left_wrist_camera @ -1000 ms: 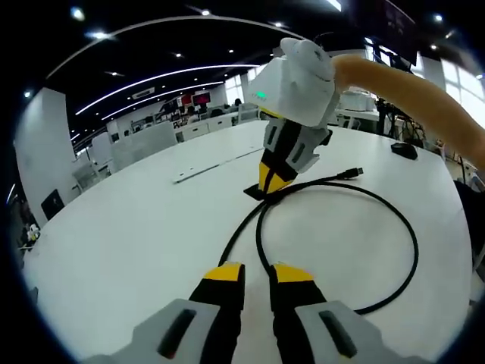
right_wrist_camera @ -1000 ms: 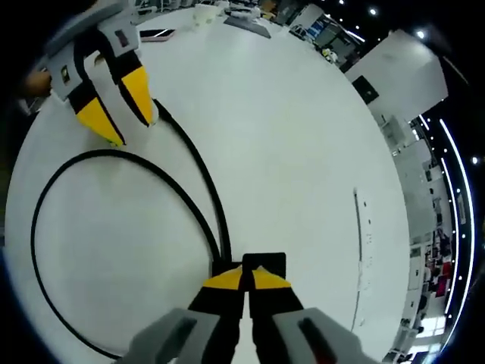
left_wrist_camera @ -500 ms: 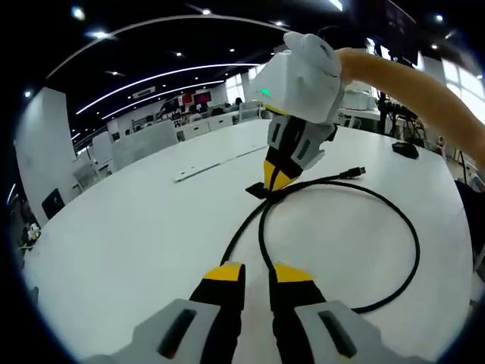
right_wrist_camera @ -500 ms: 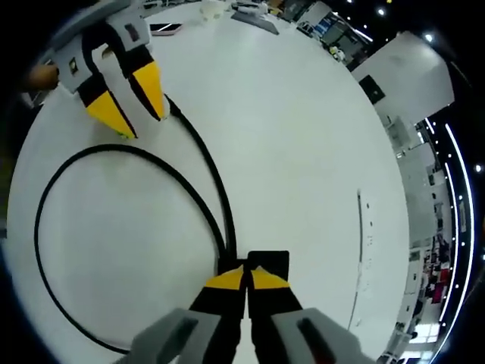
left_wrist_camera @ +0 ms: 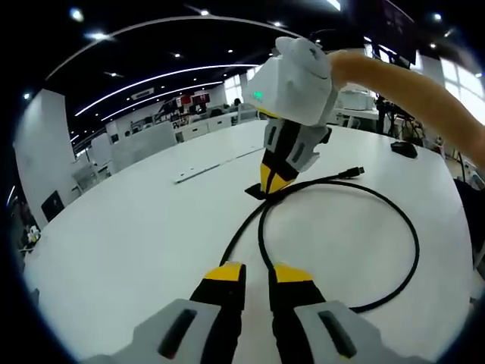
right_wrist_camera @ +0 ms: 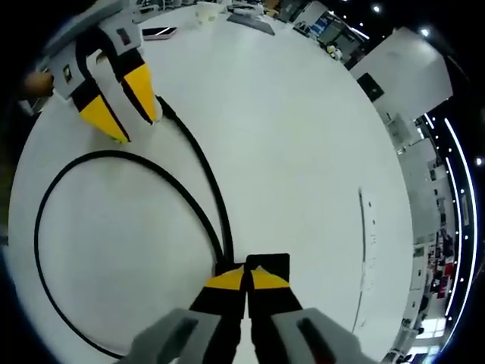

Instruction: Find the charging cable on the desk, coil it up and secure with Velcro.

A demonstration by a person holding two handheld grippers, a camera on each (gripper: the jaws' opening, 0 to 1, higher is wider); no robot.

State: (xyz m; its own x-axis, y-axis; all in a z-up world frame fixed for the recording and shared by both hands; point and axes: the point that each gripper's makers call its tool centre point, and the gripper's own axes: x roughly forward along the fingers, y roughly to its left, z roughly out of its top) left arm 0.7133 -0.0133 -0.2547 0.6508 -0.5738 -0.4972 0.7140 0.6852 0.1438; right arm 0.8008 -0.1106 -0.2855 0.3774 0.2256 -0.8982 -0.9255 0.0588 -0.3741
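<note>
Cable [left_wrist_camera: 394, 227]: one, looped (single loop); Velcro strap [right_wrist_camera: 267, 263]: one.

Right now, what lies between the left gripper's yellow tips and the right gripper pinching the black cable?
In the left gripper view, two runs of the black charging cable on bare white desk span from left gripper to right gripper.

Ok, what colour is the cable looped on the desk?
Black. The long round charging cable lies in one open loop on the white desk, showing best in the right gripper view.
</note>
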